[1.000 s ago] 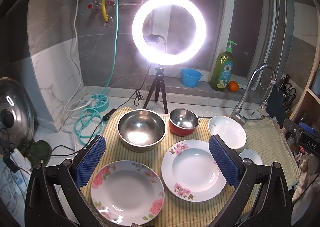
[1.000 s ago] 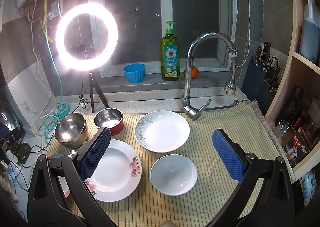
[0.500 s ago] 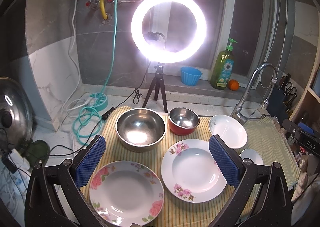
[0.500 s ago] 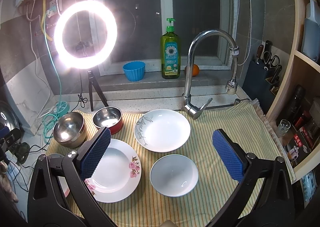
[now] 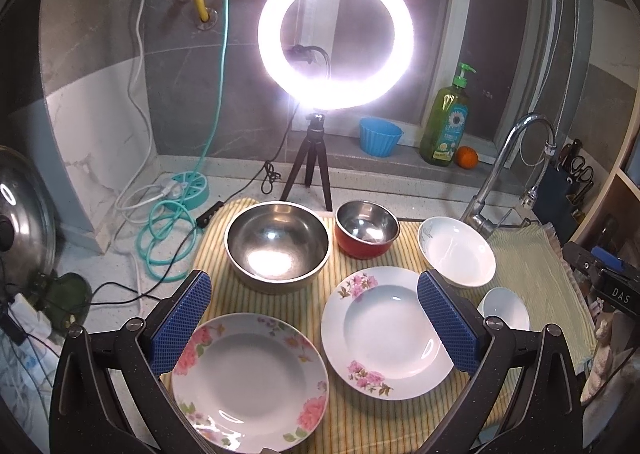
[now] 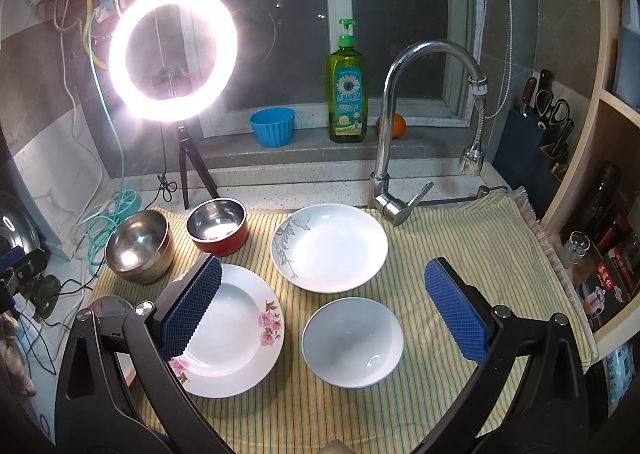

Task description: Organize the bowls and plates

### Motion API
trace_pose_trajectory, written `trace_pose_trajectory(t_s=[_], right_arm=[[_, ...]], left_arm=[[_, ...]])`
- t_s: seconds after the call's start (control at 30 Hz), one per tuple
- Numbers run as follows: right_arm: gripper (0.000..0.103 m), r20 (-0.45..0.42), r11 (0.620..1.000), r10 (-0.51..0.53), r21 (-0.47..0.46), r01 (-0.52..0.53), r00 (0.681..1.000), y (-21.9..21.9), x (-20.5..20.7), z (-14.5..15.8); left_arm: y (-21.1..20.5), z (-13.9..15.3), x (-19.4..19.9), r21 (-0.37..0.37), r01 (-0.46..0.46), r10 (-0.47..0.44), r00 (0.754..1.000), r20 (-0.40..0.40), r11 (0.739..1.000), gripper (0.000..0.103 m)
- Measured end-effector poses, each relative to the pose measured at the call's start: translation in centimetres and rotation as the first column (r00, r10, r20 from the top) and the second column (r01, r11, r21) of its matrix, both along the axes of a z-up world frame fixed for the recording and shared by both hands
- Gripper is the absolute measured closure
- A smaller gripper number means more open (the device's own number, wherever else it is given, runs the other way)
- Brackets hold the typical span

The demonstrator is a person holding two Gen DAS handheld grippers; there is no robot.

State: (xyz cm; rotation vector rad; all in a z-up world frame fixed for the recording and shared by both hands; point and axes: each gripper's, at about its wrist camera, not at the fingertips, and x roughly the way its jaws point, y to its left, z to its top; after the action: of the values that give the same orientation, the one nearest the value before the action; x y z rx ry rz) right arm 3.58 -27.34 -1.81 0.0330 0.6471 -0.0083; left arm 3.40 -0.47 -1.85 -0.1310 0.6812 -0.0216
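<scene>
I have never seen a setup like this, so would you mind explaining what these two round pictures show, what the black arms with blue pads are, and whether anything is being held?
Each picture comes from a fisheye camera on a handheld two-finger gripper, looking forward along its fingers; there is no robot arm. The black arms tipped with blue pads are those fingers. One view belongs to the left gripper, the other to the right gripper. Both stand wide open and hold nothing.

Below them a striped cloth covers the counter. On it lie two floral plates, a large steel bowl, a red bowl with a steel lining, a white dish with a leaf pattern and a small white bowl. Behind are a ring light, a faucet and a bottle of dish soap.
</scene>
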Motion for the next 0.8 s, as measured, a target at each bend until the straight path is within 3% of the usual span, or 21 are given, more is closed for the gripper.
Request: trace_pose_trajectory(t_s=[0.13,0.27,0.53,0.6,0.67,0.8], right_arm=[[0.0,-0.032,1.0,0.023,0.018,-0.023,0.999,0.0,0.1,-0.9],[0.001,-0.063,0.998,0.05,0.035,-0.048,0.997,-0.1,0.1,-2.1],[0.033,-0.203,0.982,0.145,0.152,-0.115,0.968,-0.1,0.3,-5.7],[0.036,-0.235,0.976,0.166,0.18,-0.125,0.958,0.0,0.3,-6.8],[0.038,-0.271,0.969,0.186,0.212,-0.13,0.945,0.2,0.2,-8.1],[0.056,-0.33,0.958,0.205,0.259,-0.12,0.922,0.5,0.4,-10.5]], left_arm=[[0.0,-0.9,0.4,0.002,0.017,-0.017,0.999,-0.029,1.0,0.002],[0.2,-2.4,1.3,-0.043,0.037,-0.041,0.996,-0.081,0.998,0.013],[0.1,-5.7,3.1,-0.127,0.092,-0.115,0.975,-0.189,0.988,0.036],[0.0,-6.4,3.5,-0.143,0.106,-0.134,0.969,-0.207,0.984,0.039],[-0.1,-7.2,4.2,-0.169,0.122,-0.16,0.959,-0.234,0.978,0.049],[-0.2,-8.9,5.5,-0.208,0.14,-0.196,0.94,-0.278,0.968,0.058]])
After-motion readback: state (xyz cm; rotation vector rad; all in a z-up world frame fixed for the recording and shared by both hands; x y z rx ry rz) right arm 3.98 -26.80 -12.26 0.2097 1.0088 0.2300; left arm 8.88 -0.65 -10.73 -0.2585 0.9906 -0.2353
